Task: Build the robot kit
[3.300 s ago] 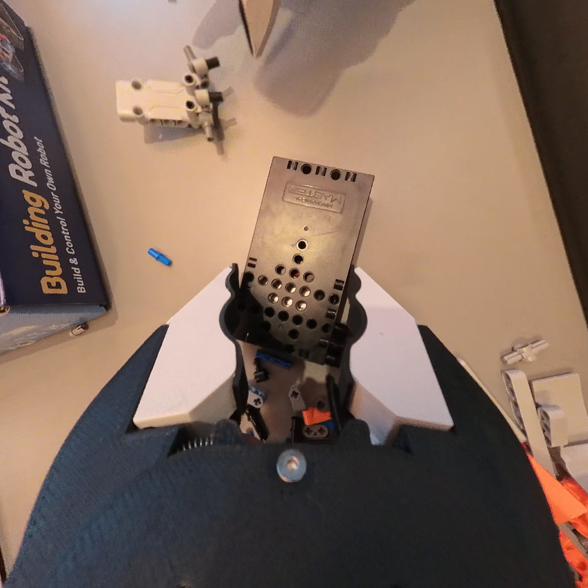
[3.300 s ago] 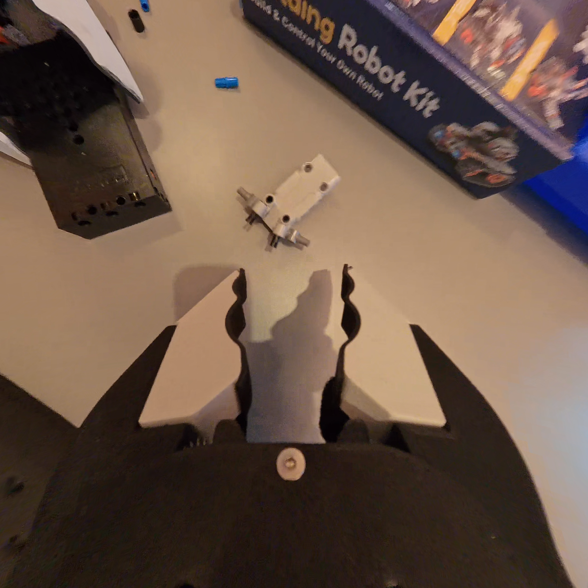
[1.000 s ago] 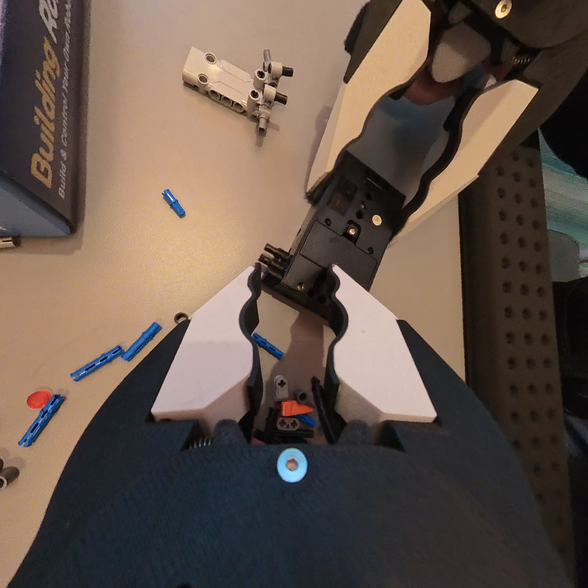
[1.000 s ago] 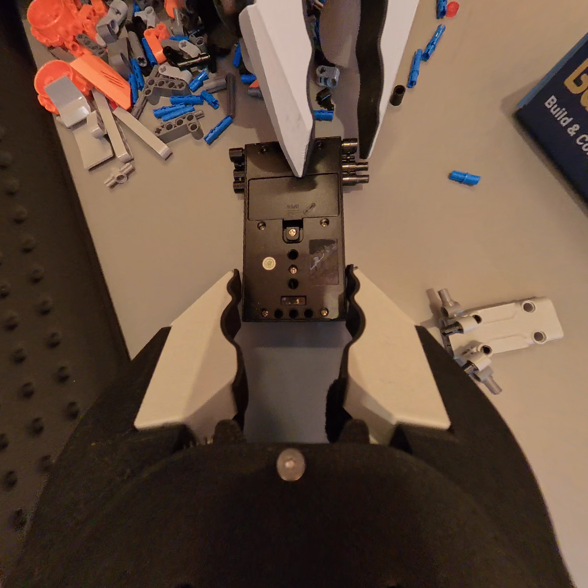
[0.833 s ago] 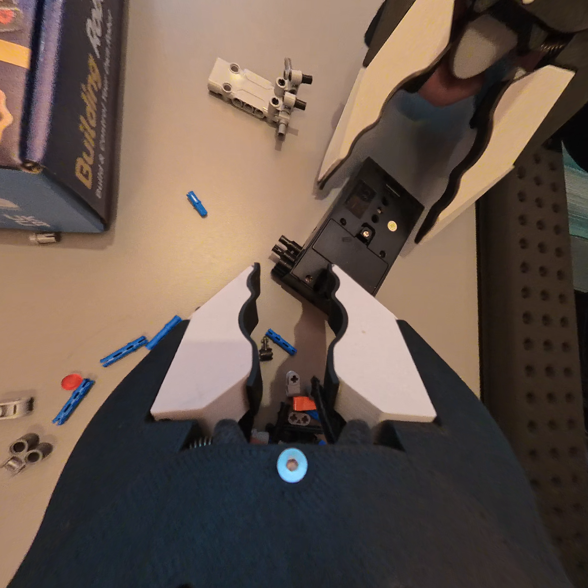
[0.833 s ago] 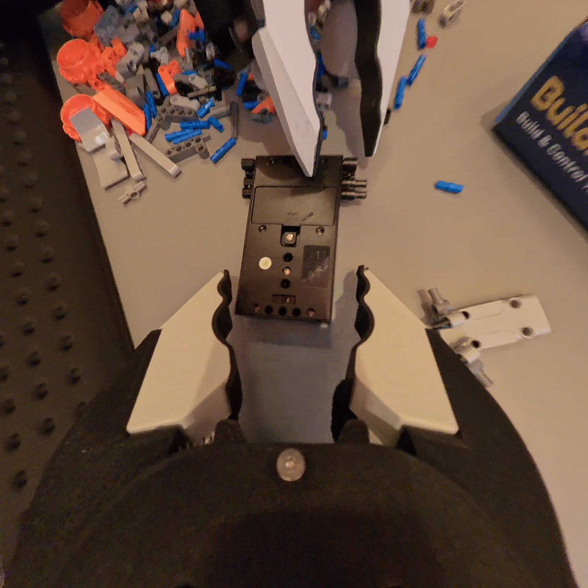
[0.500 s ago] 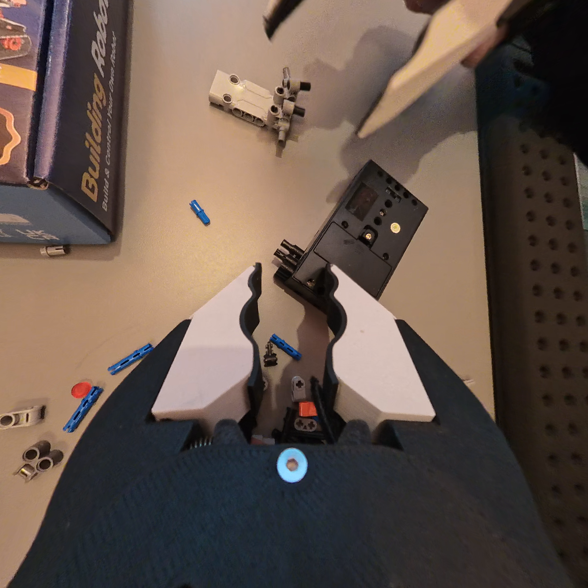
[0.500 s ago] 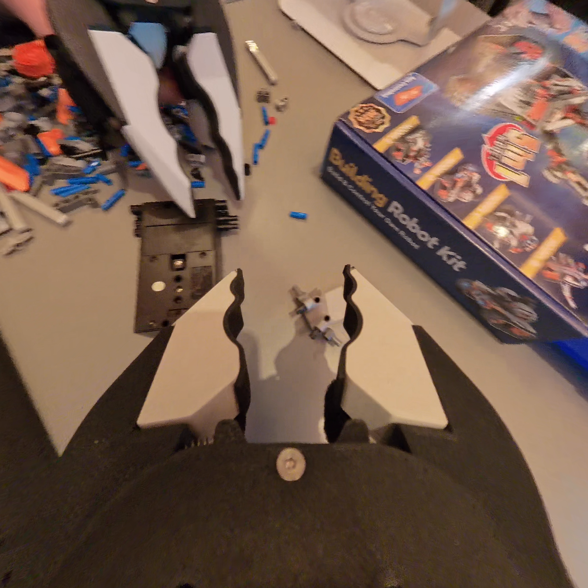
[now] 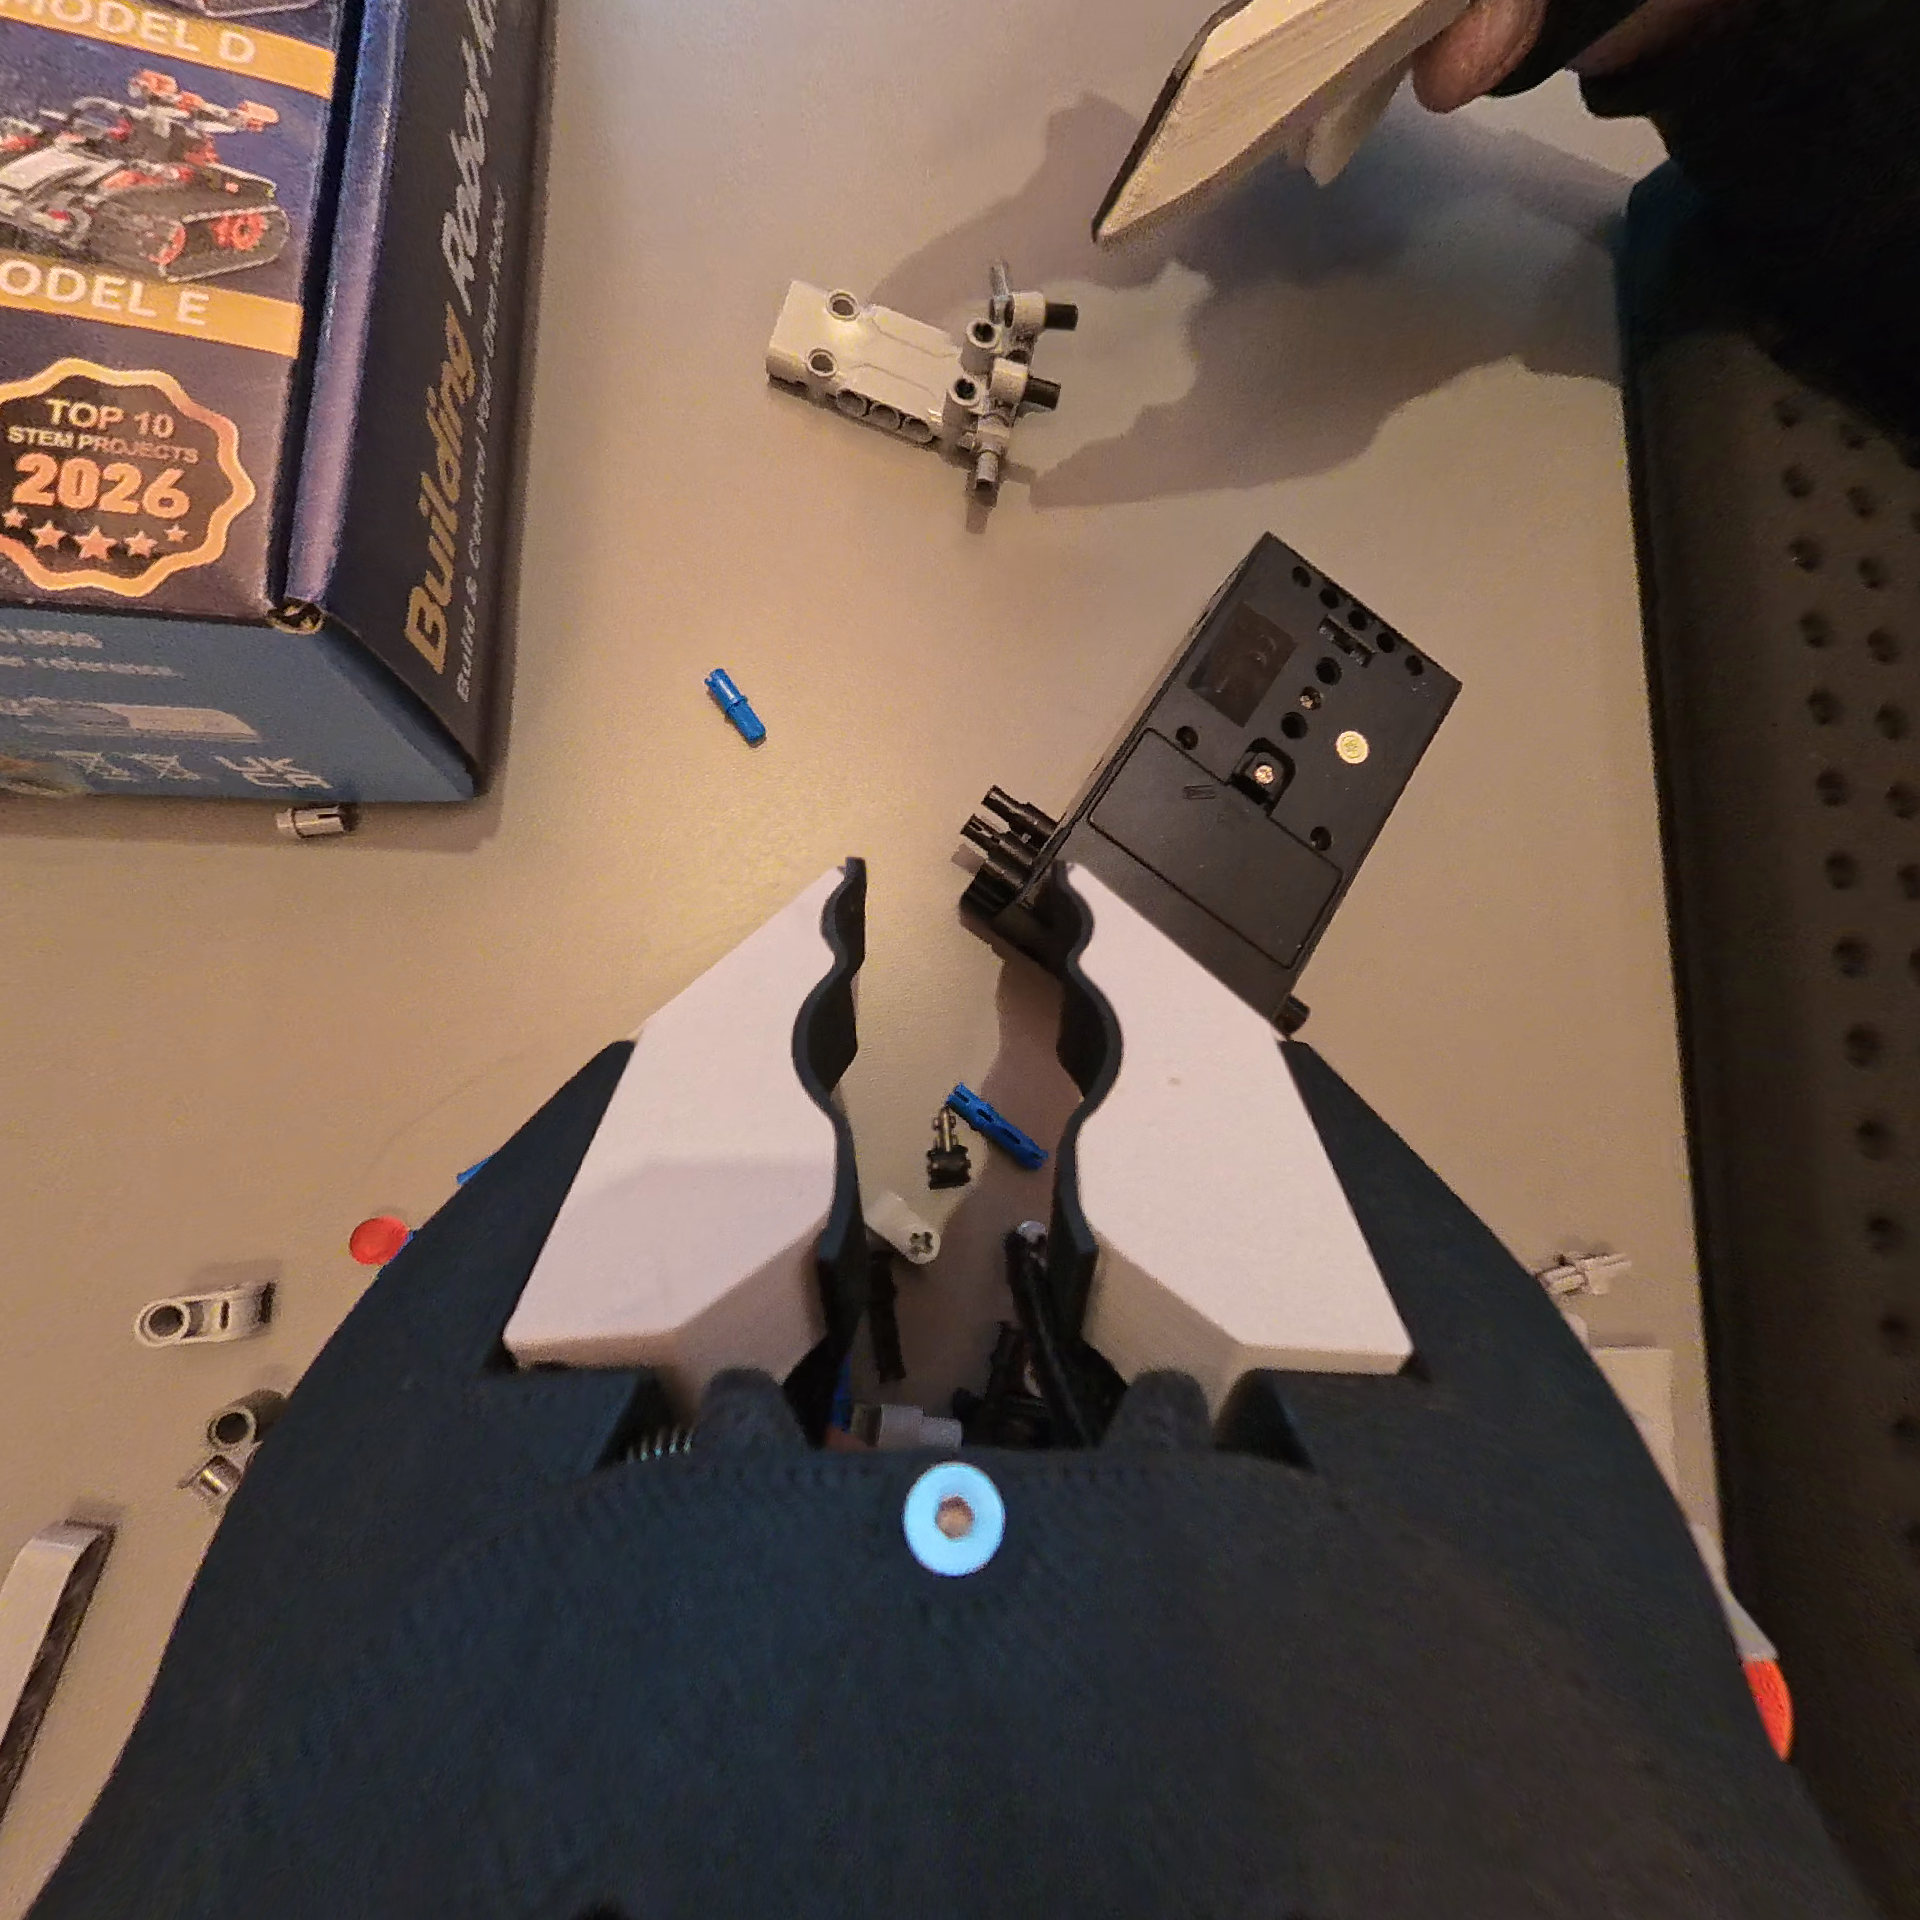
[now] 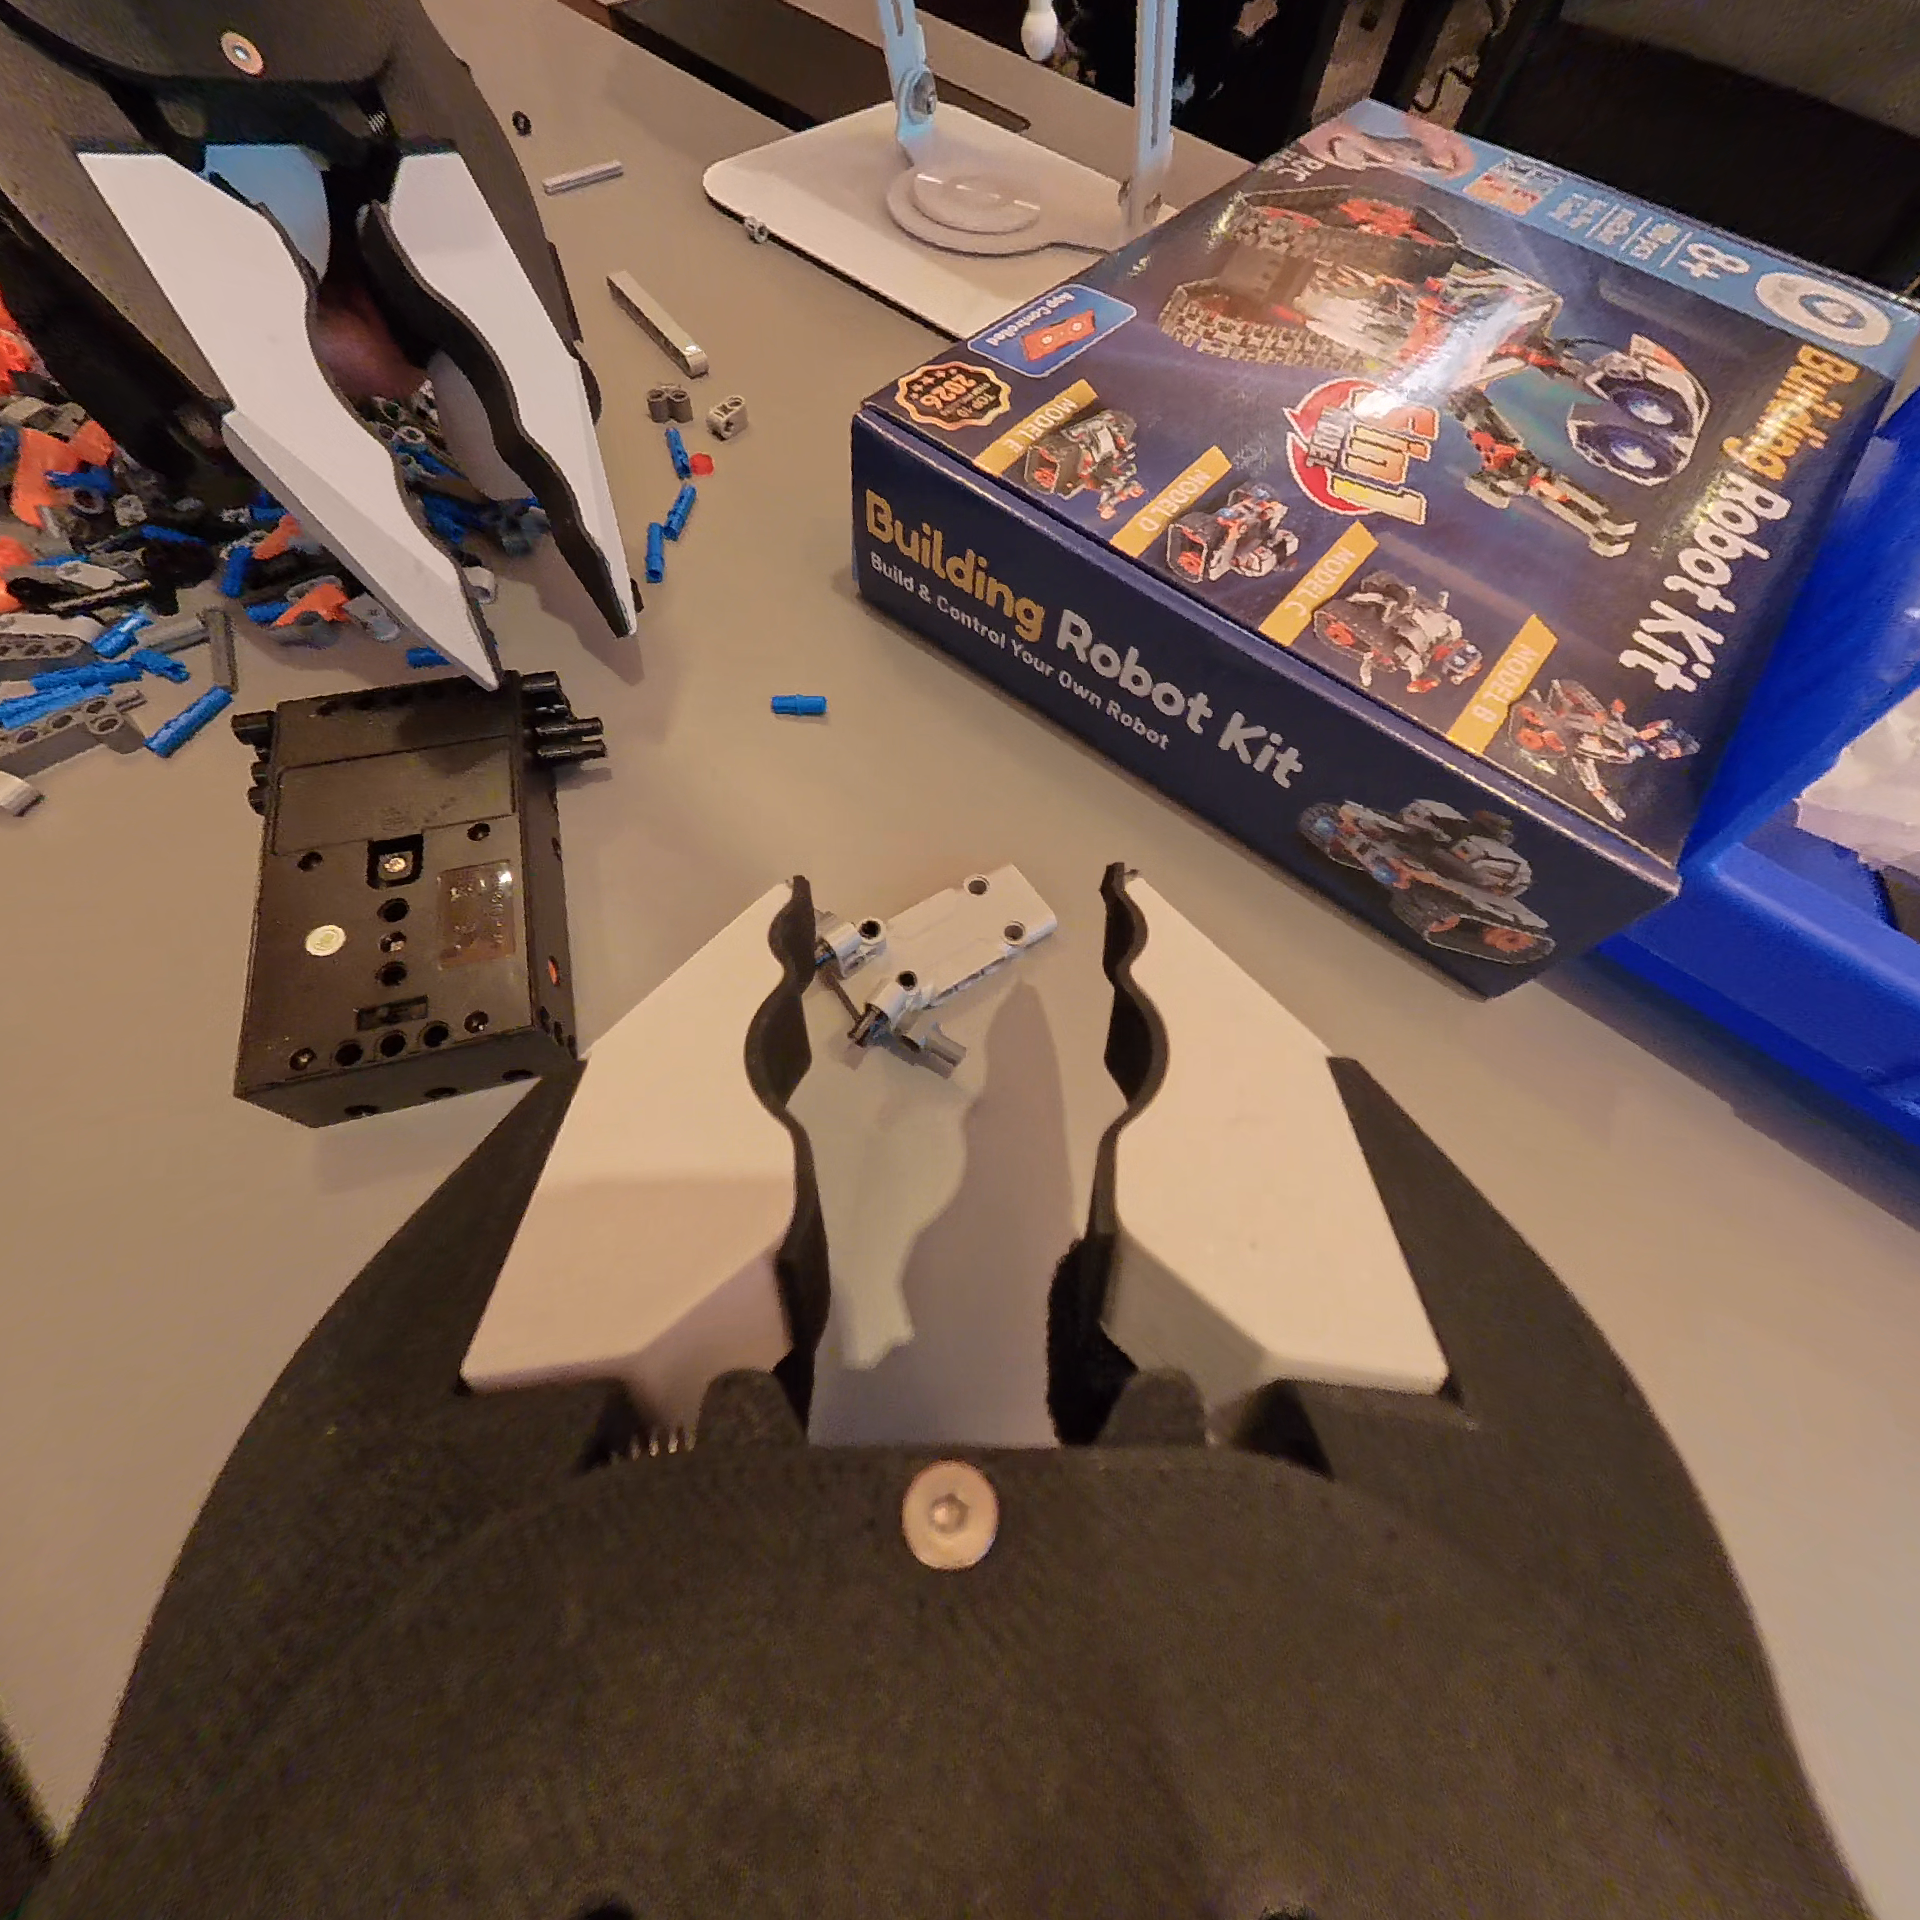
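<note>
Black plastic, a boxy perforated module [image 10: 400,899], lies flat on the grey desk [image 10: 727,831] and makes the handiest landmark, since both tools hang close around it. At its far end, where a cluster of short black pins sticks out of its side, the left hand-held gripper [image 10: 556,649] hovers with its white fingers parted and nothing between them; one fingertip [image 10: 473,665] comes down right at the module's edge, though whether it touches I cannot tell. Just to the module's right, the right hand-held gripper [image 10: 951,883] is also spread and empty, its fingers framing a small light-grey beam assembly [image 10: 935,961] with pegs that rests on the desk, close enough that the opening looks lined up on it. Beyond that assembly, farther right of the module, stands a dark blue kit box [image 10: 1351,582], set aside where it leaves the middle free. Behind the module, on its left, a loose heap of blue, orange and grey parts [image 10: 125,582] spreads out, and one stray blue pin [image 10: 798,705] lies between module and box. In the left wrist view a few small pieces [image 9: 961,1138] lie under that tool's open fingers.
</note>
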Demonstrator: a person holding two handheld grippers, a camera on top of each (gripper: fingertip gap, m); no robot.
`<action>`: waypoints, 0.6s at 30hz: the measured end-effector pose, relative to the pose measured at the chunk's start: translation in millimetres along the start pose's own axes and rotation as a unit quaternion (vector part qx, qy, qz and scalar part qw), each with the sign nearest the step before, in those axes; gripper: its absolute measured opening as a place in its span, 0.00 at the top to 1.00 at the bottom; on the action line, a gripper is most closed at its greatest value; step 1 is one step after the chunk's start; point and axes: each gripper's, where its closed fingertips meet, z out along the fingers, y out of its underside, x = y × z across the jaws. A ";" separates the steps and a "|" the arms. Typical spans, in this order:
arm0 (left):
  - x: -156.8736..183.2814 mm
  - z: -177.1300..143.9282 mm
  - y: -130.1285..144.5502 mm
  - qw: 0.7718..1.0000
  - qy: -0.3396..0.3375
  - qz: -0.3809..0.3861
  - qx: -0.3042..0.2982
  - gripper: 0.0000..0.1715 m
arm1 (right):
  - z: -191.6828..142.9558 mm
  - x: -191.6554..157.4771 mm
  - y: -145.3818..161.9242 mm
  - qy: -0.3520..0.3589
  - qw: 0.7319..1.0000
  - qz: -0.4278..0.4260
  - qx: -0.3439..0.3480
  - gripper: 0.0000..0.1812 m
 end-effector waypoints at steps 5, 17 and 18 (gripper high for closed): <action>-2.1 0.1 0.3 1.000 -0.001 -0.002 0.004 0.82 | -1.6 5.3 3.4 0.011 1.000 -0.003 0.002 0.71; -2.1 -1.4 0.2 1.000 0.000 0.003 0.006 0.82 | 0.4 8.7 11.1 0.015 1.000 -0.008 -0.008 0.73; -2.0 -1.6 0.0 1.000 0.000 0.003 0.007 0.82 | 0.3 8.9 11.2 0.015 1.000 -0.007 -0.007 0.73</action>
